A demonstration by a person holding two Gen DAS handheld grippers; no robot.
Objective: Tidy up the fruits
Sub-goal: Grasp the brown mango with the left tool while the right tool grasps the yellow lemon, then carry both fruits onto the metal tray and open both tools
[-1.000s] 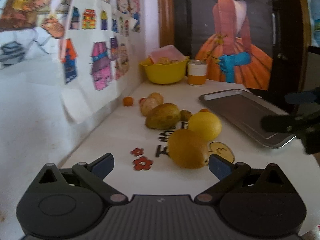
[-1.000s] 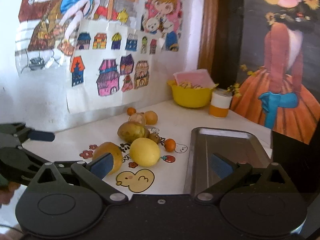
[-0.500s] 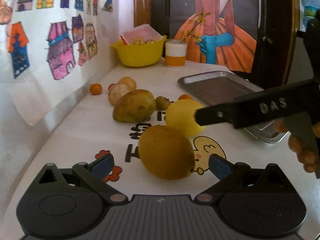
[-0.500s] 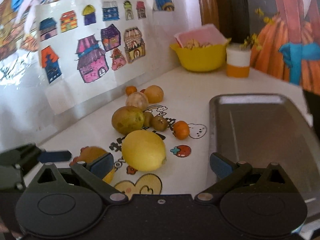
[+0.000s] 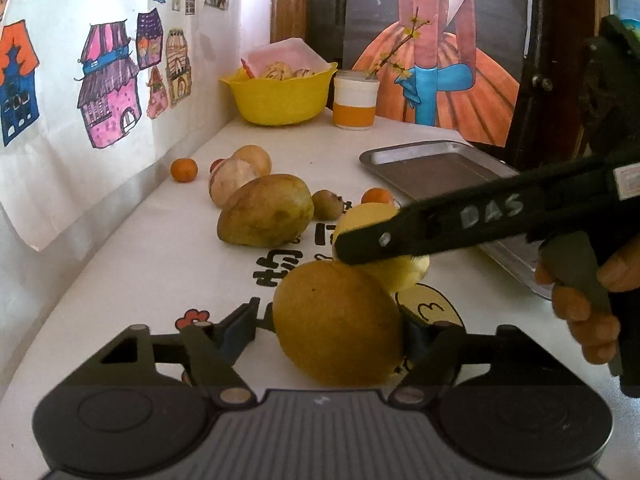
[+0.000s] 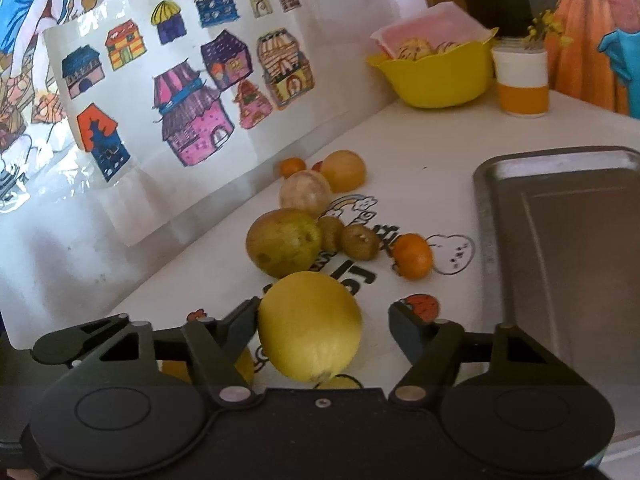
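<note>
A large orange-yellow fruit (image 5: pixel 340 324) lies on the white table between the fingers of my left gripper (image 5: pixel 330 326), which is open around it. Just behind it a yellow lemon (image 6: pixel 310 326) sits between the fingers of my right gripper (image 6: pixel 324 318), also open, with its left finger against the peel. In the left wrist view the right gripper's near finger (image 5: pixel 440 222) crosses in front of the lemon (image 5: pixel 404 270), held by a hand (image 5: pixel 580 312). A bare metal tray (image 6: pixel 560 240) lies to the right.
Farther back lie a brownish-green fruit (image 6: pixel 284 246), two kiwis (image 6: pixel 360 240), a small orange (image 6: pixel 412 256), pale round fruits (image 6: pixel 306 194) and a tangerine (image 6: pixel 292 166). A yellow bowl (image 6: pixel 440 76) and a cup (image 6: pixel 520 84) stand at the far end. Drawings cover the left wall.
Both grippers have come forward and down to the table. The orange-yellow fruit now sits between the left fingers and the lemon between the right fingers.
</note>
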